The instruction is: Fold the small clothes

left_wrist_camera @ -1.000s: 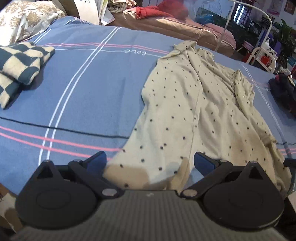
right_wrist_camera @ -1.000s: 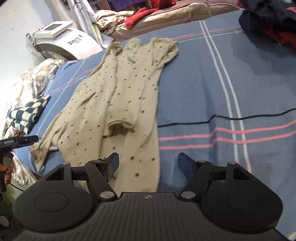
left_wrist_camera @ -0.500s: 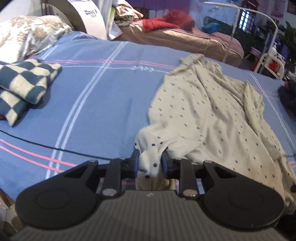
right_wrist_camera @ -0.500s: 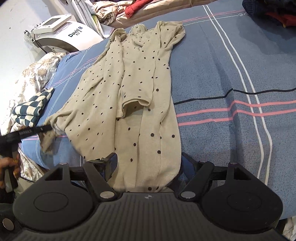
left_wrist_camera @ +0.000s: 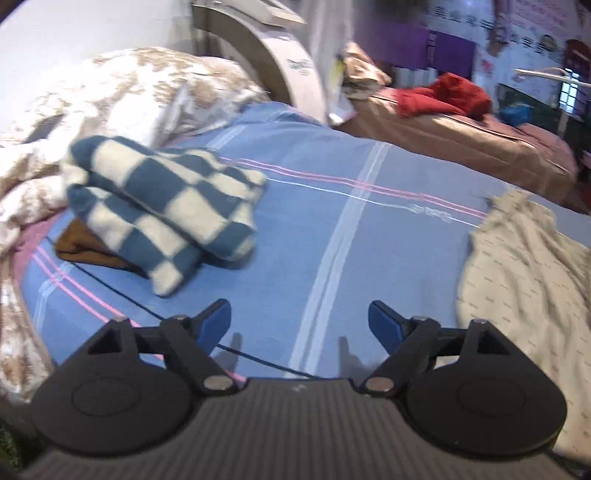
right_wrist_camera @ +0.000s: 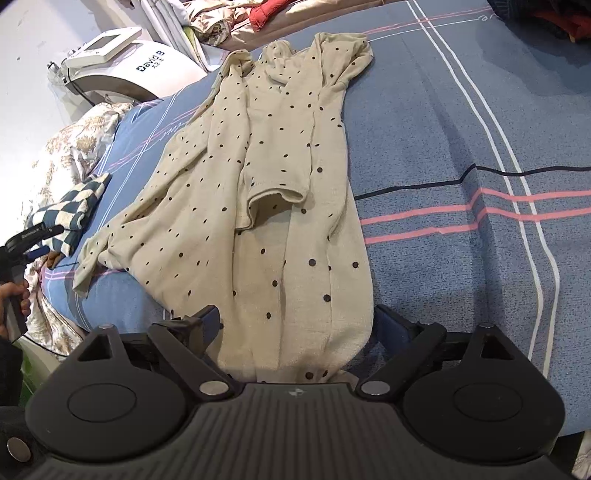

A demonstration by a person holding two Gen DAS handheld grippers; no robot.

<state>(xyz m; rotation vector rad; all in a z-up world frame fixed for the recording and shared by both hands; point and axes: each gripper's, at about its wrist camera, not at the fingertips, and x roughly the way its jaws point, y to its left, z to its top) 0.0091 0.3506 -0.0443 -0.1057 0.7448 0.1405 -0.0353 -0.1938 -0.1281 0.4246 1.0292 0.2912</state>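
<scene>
A beige dress with dark dots (right_wrist_camera: 280, 192) lies lengthwise on the blue striped bedsheet (right_wrist_camera: 443, 147), one sleeve folded over its front. My right gripper (right_wrist_camera: 295, 317) is open at the near hem, and the cloth lies between its wide-spread fingers without being pinched. My left gripper (left_wrist_camera: 297, 314) hovers over bare sheet left of the dress (left_wrist_camera: 524, 266); its jaws are opening with nothing between them. In the right wrist view the left gripper (right_wrist_camera: 33, 240) shows at the far left edge, held by a hand (right_wrist_camera: 14, 295).
A folded blue-and-white checkered cloth (left_wrist_camera: 162, 206) lies on a brown item (left_wrist_camera: 88, 247) at the bed's left side. A floral duvet (left_wrist_camera: 122, 96) and a white machine (right_wrist_camera: 125, 62) stand beyond it. Dark clothes (right_wrist_camera: 546, 18) are piled at the far right.
The left gripper shut on the dress's left hem corner, pulled it outward, then let go and swung left and up toward the checkered cloth. The right gripper stayed open at the hem.
</scene>
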